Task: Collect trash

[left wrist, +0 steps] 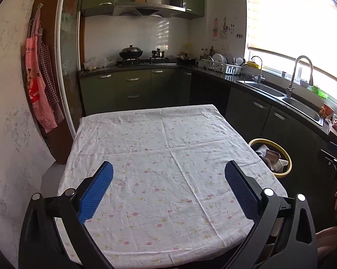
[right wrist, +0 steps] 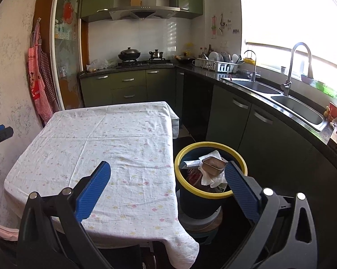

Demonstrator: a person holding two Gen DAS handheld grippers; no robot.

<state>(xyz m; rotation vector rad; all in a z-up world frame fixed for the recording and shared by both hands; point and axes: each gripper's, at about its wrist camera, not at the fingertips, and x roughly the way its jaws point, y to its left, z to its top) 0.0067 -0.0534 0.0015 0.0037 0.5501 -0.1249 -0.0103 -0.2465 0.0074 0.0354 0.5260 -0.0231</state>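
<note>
Left claw (left wrist: 168, 168) released, empty, above the tabletop (left wrist: 168, 139). Right claw (right wrist: 167, 169) released, empty; bin (right wrist: 191, 150) just beyond it holds trash (right wrist: 212, 179).

Bench (left wrist: 168, 157) under a flowered cloth (right wrist: 96, 143): its whole top lies bare, giving open passage from near edge to far edge. Just beside the right edge stands a yellow-rimmed bin (right wrist: 210, 194), mouth open upward but partly filled by crumpled paper (right wrist: 211, 178) and a small tray (right wrist: 213, 164). Cabinets (right wrist: 247, 121) close the aisle beyond.
</note>
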